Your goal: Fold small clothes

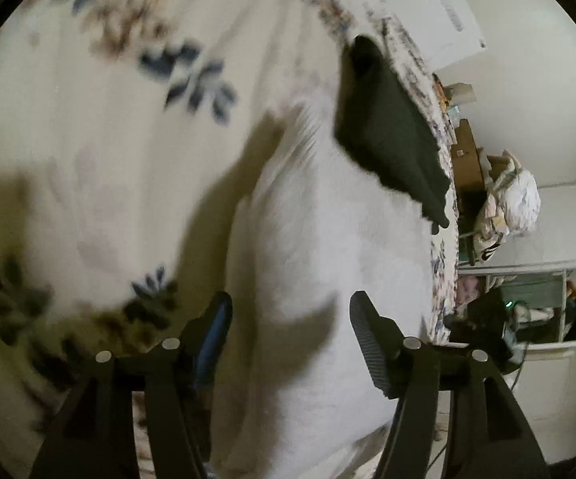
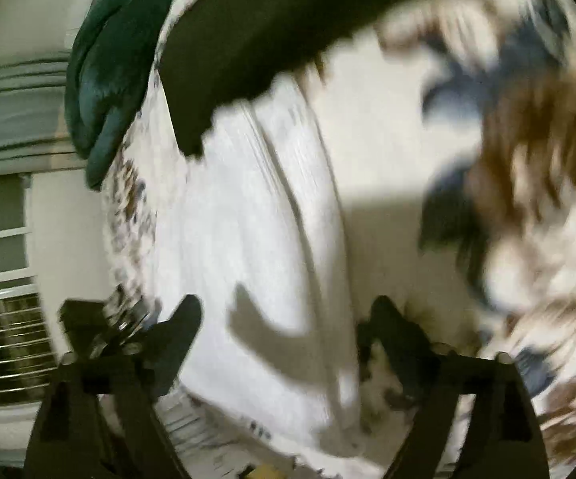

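Across the left and upper part of the left wrist view we see a floral bedspread (image 1: 88, 139), cream with blue and brown sprigs, blurred. At right stand a white wall (image 1: 547, 92), brown boxes (image 1: 465, 159) against it, and a white cabinet (image 1: 543, 247) bearing crumpled bedding (image 1: 515, 203). In the right wrist view we find a teal cushion (image 2: 104, 76) at upper left, on the bedspread's edge, and a window blind (image 2: 4, 351) at lower left. The remaining clutter is too blurred to identify.
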The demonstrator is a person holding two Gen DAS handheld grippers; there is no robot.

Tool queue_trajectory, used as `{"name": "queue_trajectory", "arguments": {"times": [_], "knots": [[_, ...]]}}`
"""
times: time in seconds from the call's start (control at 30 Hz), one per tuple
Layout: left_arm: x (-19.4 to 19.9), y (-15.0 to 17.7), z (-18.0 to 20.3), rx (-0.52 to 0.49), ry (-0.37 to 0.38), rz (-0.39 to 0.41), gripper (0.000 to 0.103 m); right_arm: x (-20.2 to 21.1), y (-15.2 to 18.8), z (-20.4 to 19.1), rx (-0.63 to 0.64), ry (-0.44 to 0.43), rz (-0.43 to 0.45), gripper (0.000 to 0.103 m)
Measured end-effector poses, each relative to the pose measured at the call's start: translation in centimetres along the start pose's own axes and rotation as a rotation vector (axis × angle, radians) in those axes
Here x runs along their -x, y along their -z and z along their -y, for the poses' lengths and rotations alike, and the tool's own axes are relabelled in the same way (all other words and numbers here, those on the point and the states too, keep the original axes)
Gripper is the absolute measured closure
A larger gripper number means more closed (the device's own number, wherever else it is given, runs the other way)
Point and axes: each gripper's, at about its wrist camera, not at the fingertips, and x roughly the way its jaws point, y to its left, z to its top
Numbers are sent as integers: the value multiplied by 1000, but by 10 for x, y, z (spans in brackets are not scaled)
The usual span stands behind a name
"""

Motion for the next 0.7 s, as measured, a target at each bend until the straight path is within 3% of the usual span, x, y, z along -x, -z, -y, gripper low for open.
{"name": "queue_trajectory", "arguments": {"times": [0.07,0.17,0.33,0.37,0.4,0.43,0.47,0.57,0.7], "knots": [[-16,-1,-9,30,28,-19,44,-16,8,16,-30,-80,-45,10],[-34,-4,-15,49,93,-41,36,-47,10,31,-58,-181,-108,10],[-40,-9,-17,76,150,-28,35,-76,2,32,-55,-234,-169,8],[-38,-8,-14,62,144,-25,39,-79,1,30,-54,-245,-176,9],[-34,-7,-12,45,130,-12,64,-81,1,28,-52,-244,-176,10],[-31,-5,-9,35,114,-2,70,-83,2,24,-43,-240,-175,20],[-25,-4,-6,29,101,16,73,-86,4,19,-20,-227,-174,40],[-15,-2,7,19,89,48,77,-86,10,11,-22,-229,-155,55],[3,-3,41,-29,81,71,78,-65,19,-6,0,-195,-91,62]]}}
